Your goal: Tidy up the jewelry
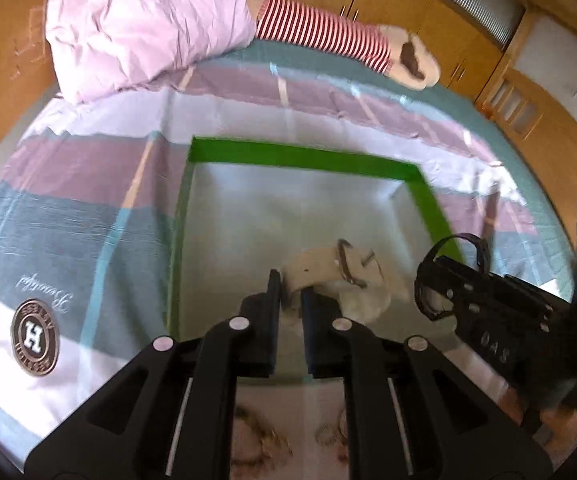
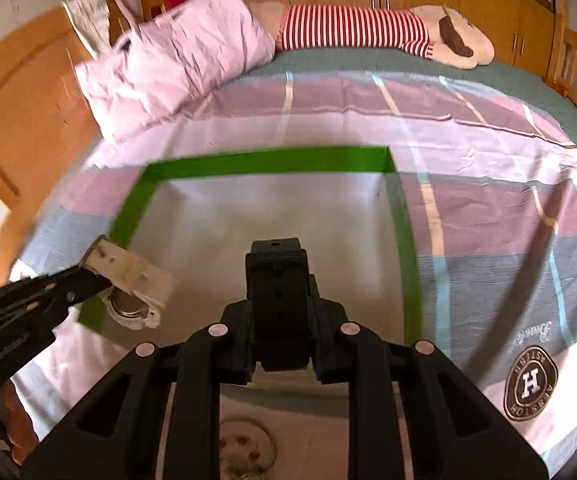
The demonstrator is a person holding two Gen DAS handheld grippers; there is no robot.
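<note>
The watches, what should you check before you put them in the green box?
1. Left tool shut on the white watch: ok.
2. Right tool shut on the black watch: ok.
3. Both watches over the green box: ok.
4. Box floor bare where they would land: ok, nothing else seen in it.
5. Tools apart from each other: ok.
6. White watch gripped firmly, since it hangs by its strap: cannot tell.

Open box floor (image 2: 272,216) — green walls (image 2: 264,162) around.
</note>
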